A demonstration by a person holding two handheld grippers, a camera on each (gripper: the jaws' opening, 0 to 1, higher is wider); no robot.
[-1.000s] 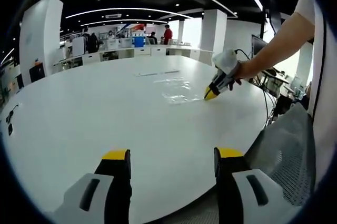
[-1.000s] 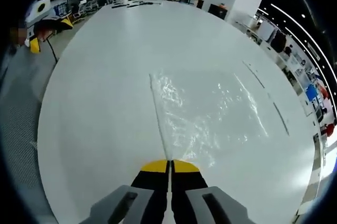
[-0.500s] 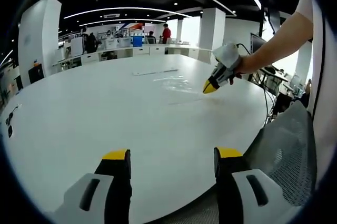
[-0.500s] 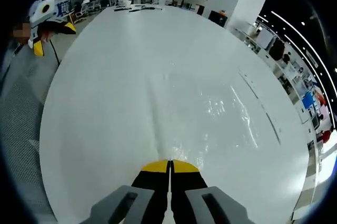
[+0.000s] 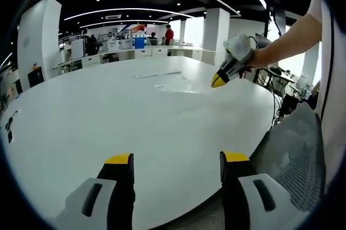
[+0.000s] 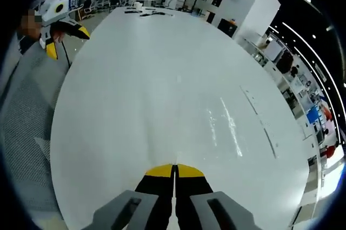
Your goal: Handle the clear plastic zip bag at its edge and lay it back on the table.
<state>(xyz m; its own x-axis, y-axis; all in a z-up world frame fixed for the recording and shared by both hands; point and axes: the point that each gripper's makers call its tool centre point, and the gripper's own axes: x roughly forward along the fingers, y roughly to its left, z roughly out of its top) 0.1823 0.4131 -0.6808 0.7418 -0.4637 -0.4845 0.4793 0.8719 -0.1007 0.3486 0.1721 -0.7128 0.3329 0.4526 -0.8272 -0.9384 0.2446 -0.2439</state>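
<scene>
- The right hand-held gripper [image 6: 174, 168] has its two yellow-tipped jaws pressed together on the near edge of the clear plastic zip bag [image 6: 216, 133].
- In the left gripper view the same right hand-held gripper [image 5: 218, 82] is seen raised above the white bench [image 5: 108, 116], with a person's hand [image 5: 254, 60] around its pale body.
- From these jaws the clear plastic zip bag [image 5: 178, 83] spreads away toward the middle of the bench; its held edge is lifted, and I cannot tell how much of the far part rests on the surface.
- The left hand-held gripper [image 5: 175, 168] has its jaws spread wide apart, with nothing between them, over the near rim of the bench.
- In the right gripper view the left hand-held gripper [image 6: 59, 30] appears far away at the bench's side.
- A grey mesh chair back [image 5: 292, 149] stands just beside the bench.
- Thin dark strips [image 6: 257, 111] lie on the bench beyond the bag.
</scene>
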